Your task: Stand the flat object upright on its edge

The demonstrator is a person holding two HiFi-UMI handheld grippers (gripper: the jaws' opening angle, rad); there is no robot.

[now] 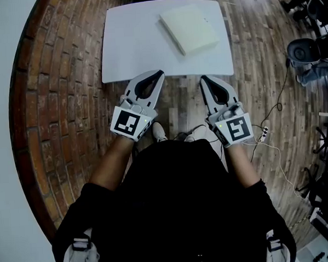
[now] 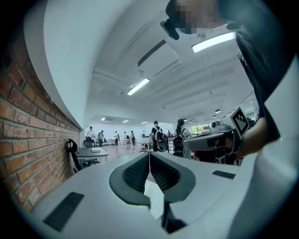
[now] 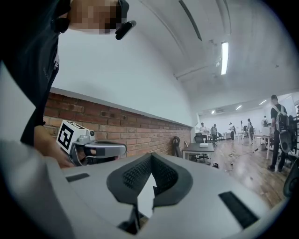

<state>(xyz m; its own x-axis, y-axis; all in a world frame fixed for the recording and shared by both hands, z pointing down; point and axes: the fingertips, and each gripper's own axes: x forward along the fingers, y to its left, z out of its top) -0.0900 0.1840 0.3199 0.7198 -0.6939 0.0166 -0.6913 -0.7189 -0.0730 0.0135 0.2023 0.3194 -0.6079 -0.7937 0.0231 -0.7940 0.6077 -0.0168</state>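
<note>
As they hover, left gripper (image 1: 161, 73) and right gripper (image 1: 202, 78) aim forward (closed).

Pale flat box (image 1: 189, 28) lying flat, skewed, on white table (image 1: 132, 47), far right.

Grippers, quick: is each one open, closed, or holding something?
Left gripper: closed, holding nothing.
Right gripper: closed, holding nothing.
</note>
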